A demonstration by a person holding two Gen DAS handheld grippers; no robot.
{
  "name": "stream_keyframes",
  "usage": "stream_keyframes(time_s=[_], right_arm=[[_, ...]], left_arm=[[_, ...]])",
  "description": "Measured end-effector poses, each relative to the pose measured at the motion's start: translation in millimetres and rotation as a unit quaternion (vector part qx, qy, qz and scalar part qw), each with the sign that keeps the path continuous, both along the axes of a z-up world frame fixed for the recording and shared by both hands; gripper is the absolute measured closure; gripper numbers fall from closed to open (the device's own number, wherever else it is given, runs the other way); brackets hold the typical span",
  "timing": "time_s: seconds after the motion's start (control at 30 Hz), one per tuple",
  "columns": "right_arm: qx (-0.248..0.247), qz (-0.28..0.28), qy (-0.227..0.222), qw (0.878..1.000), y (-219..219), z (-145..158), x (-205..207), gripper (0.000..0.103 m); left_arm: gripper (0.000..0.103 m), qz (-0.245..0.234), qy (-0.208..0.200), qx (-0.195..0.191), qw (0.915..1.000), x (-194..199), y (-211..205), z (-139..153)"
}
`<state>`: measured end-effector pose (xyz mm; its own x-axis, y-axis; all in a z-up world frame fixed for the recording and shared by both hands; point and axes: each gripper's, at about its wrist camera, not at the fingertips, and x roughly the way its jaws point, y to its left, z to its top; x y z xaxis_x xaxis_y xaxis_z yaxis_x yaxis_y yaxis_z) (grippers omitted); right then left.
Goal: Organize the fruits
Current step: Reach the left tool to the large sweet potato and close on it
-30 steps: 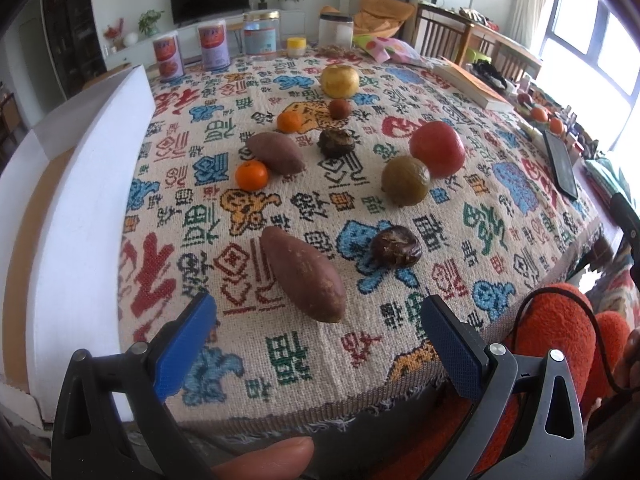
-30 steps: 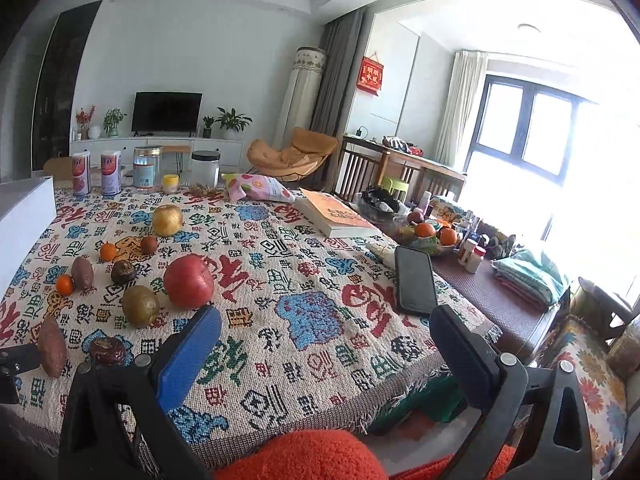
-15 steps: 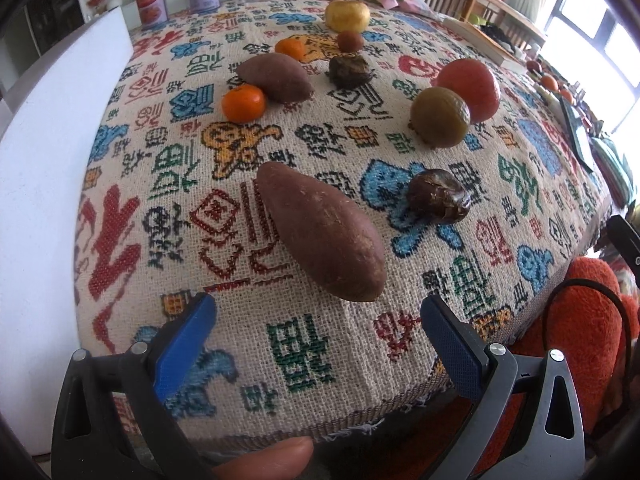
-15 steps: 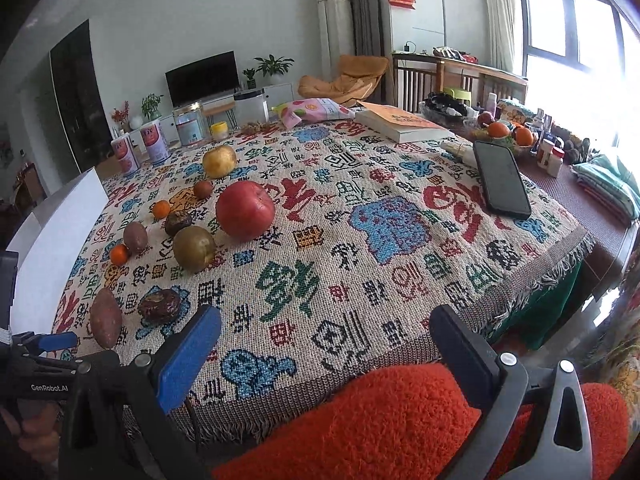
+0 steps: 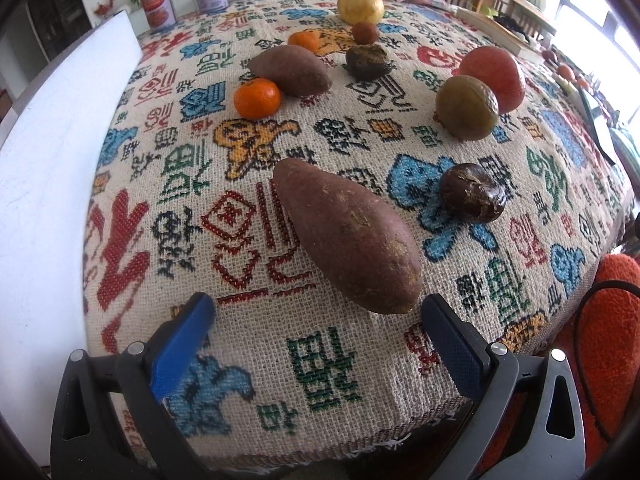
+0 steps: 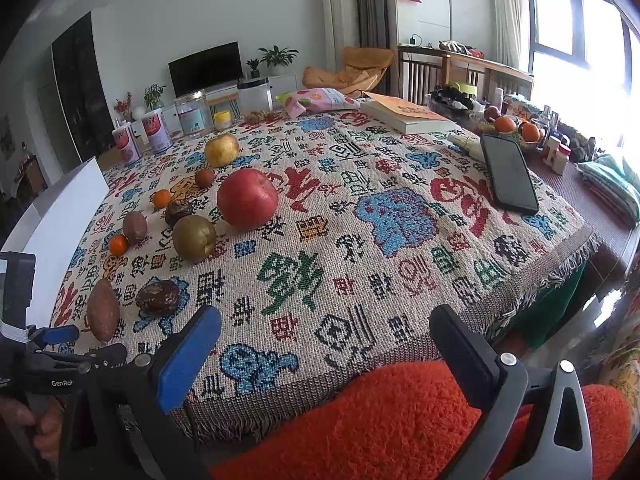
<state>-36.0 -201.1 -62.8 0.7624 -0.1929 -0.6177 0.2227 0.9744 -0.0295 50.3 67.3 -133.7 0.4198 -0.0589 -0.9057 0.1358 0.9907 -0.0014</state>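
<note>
I have brought the left claw (image 5: 316, 328) much closer to the near sweet potato (image 5: 347, 235) than it was a second ago; its blue pads are spread wide, grasping nothing, and the potato's near tip now lies just between them; I judge the first pick is about to begin. The right claw (image 6: 320, 344) is also released and hangs over the near edge, well apart from any fruit. The other fruits lie untouched: the red apple (image 6: 247, 198), the green fruit (image 6: 194, 238), the small orange (image 5: 257, 97). The tabletop (image 6: 360, 264) carries a woven cloth with coloured characters; a phone (image 6: 508, 173) and a book (image 6: 404, 113) rest farther right; behind is a bright living room.
</note>
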Motion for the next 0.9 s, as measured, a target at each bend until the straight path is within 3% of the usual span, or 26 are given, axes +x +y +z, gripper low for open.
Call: stream_keyframes(time_s=[0.07,0.1,0.13,0.2,0.27,0.4,0.5,0.53,0.57,0.63,0.9], right_arm=[[-0.002,0.002,-0.001,1.000,1.1,0.1,-0.1,0.000],[-0.003,0.002,-0.002,1.000,1.6,0.3,-0.6,0.000],[-0.004,0.002,-0.003,1.000,1.8,0.8,-1.3,0.000],[-0.006,0.003,-0.007,1.000,2.0,1.9,-3.3,0.000],[-0.007,0.004,-0.009,1.000,2.1,2.0,-4.7,0.000],[-0.006,0.006,-0.001,1.000,2.5,-0.1,0.0,0.000],[-0.014,0.007,-0.001,1.000,5.8,-0.2,0.4,0.000],[-0.018,0.007,-0.003,1.000,7.3,0.1,-0.3,0.000],[-0.021,0.007,-0.004,1.000,8.0,0.4,-1.1,0.000],[-0.024,0.006,-0.006,1.000,8.4,1.3,-3.1,0.000],[-0.008,0.002,-0.003,1.000,1.0,0.0,-2.2,0.000]], left_arm=[[0.001,-0.017,0.014,-0.006,0.9997,4.8,2.5,1.1],[0.002,-0.011,0.018,-0.027,0.9994,6.2,10.4,5.3],[0.003,0.004,0.012,-0.070,0.9975,4.8,24.1,12.6],[0.003,0.028,-0.007,-0.165,0.9858,3.9,53.3,30.2],[0.003,0.031,-0.011,-0.209,0.9773,6.4,69.9,41.1],[0.003,0.003,0.000,-0.201,0.9796,14.6,56.8,41.9],[0.006,-0.007,0.009,-0.155,0.9878,23.6,26.2,31.8],[0.016,-0.006,0.016,-0.129,0.9916,26.3,16.4,26.0],[0.033,-0.004,0.025,-0.104,0.9943,29.0,9.3,19.9],[0.046,-0.004,0.033,-0.086,0.9957,32.5,2.4,12.7],[0.057,-0.026,0.044,-0.096,0.9940,32.7,29.6,18.3]])
